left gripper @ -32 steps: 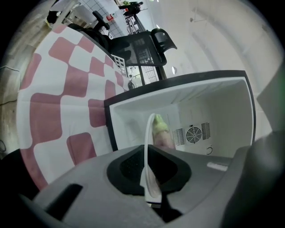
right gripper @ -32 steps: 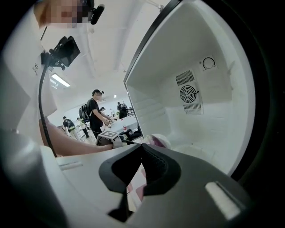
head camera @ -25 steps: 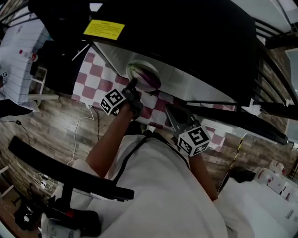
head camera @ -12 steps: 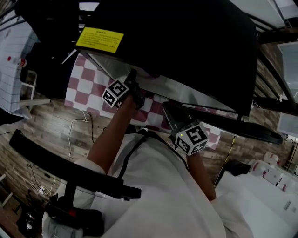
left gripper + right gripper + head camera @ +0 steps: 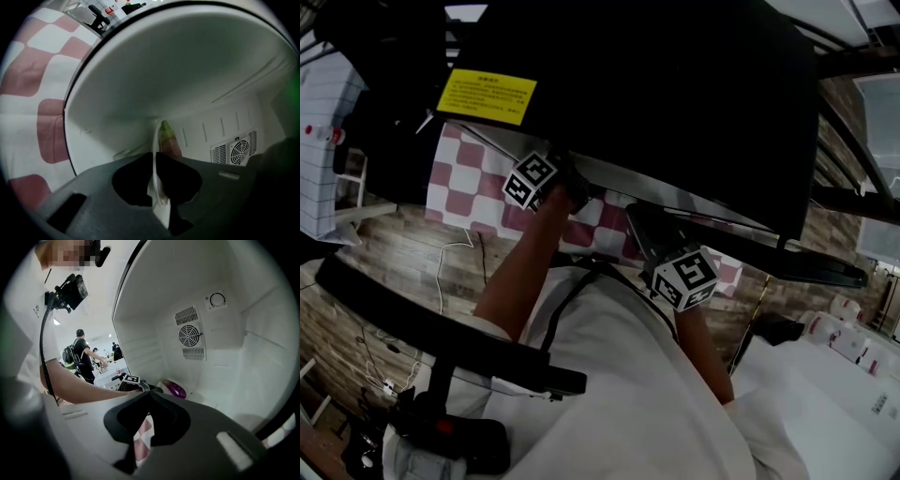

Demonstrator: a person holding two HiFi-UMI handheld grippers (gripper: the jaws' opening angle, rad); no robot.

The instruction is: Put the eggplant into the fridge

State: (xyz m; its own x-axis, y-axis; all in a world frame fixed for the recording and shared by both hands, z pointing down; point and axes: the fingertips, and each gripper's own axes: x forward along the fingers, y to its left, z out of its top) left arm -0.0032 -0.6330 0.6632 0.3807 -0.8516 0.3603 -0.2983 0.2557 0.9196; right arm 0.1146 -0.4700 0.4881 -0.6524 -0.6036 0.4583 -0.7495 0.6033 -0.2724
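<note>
**Two grippers, one plated eggplant**

Left gripper (image 5: 156,153): dark jaws pinched on the thin white rim of a plate (image 5: 155,187), seen edge-on. The eggplant (image 5: 169,143), purple with a green stem, lies on the plate inside the smooth white fridge (image 5: 187,70), near a round vent grille (image 5: 239,151). Right gripper (image 5: 149,393): jaws together, empty, above checked cloth (image 5: 143,437).

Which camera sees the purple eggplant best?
The right gripper view: the eggplant shows purple and shiny on its plate inside the fridge. The left gripper view catches only its green end. In the head view it is hidden.
</note>
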